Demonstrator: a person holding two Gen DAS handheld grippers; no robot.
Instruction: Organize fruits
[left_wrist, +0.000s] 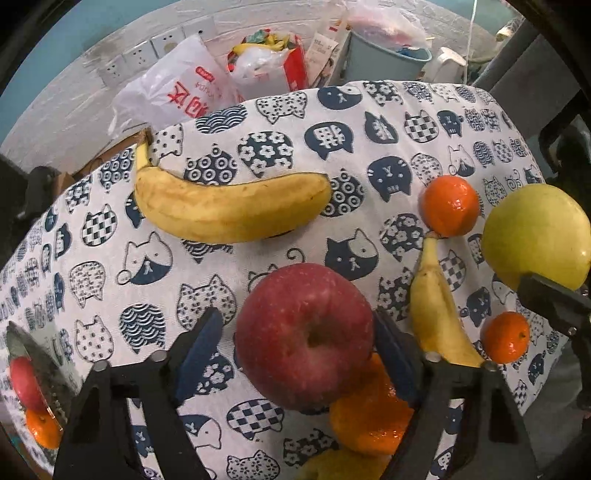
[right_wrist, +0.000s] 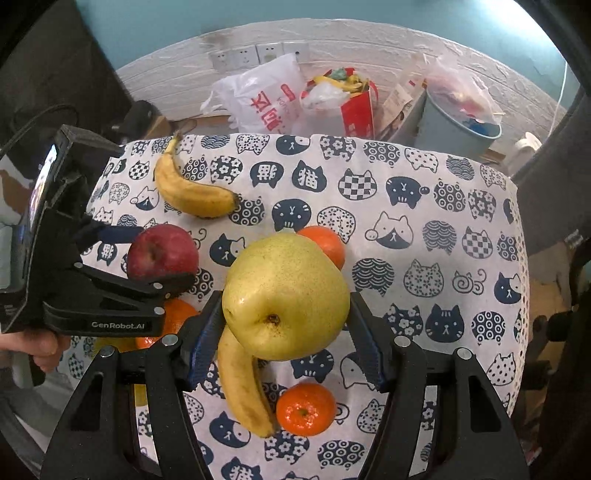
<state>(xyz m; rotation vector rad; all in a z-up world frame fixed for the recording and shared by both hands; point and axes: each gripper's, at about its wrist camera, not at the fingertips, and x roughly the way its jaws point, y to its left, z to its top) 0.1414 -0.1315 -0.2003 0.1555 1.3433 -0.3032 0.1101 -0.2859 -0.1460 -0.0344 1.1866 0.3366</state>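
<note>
Left tongs (left_wrist: 301, 354) are seen straddling the red apple (left_wrist: 304, 336) at lower centre, right pad touching, left pad just clear, so it's not gripped yet. Right tongs (right_wrist: 286, 343) are clamped on the pear (right_wrist: 286, 297), held above the worktop (right_wrist: 424, 229). Farther off, the big banana (left_wrist: 229, 206) lies crosswise at upper left, nearer the left hand.

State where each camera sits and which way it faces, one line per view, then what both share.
Left wrist: on the left tongs, looking steeply down at the red apple between its fingers; the right tongs' tip shows at the right edge.
Right wrist: on the right tongs, looking down at the yellow-green pear they grip; left tongs and a hand show.
Shared: apple, pear, far banana, cat-print cloth.
</note>
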